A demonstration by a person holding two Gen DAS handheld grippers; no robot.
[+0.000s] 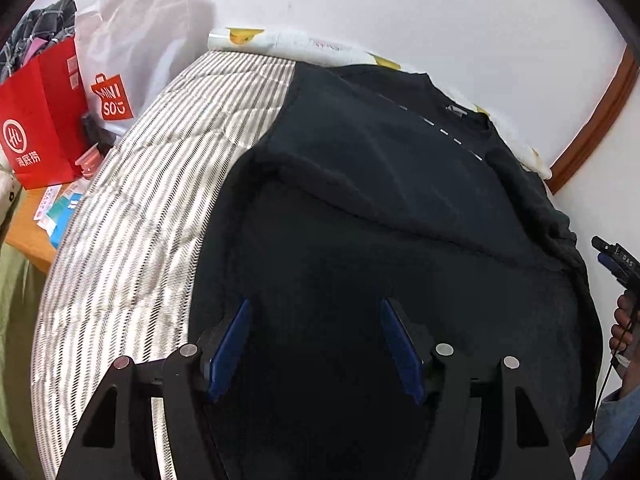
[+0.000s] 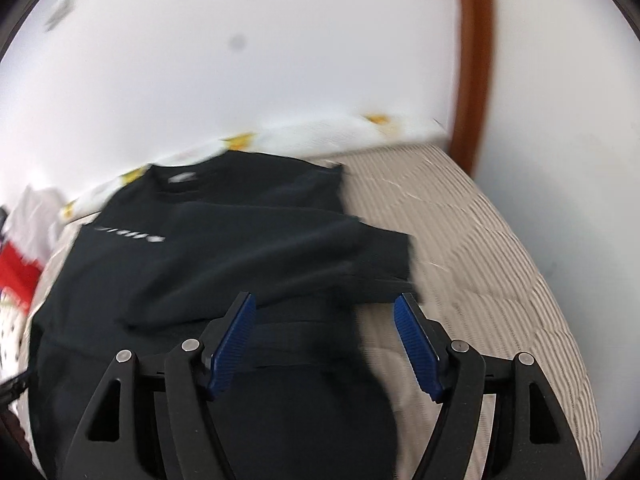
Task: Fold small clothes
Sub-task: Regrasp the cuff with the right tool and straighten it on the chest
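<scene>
This is a bedroom in a home. A bed with a striped quilt (image 1: pixel 132 216) lies under the fingers by a white wall (image 1: pixel 400 0). Left of the fingers, shopping bags (image 1: pixel 44 120) stand on a small wooden counter (image 1: pixel 28 220).

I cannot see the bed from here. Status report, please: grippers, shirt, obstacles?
Left gripper open above black shirt. Right gripper open, holding nothing. Shirt partly folded on striped quilt. Nothing in the way.
</scene>
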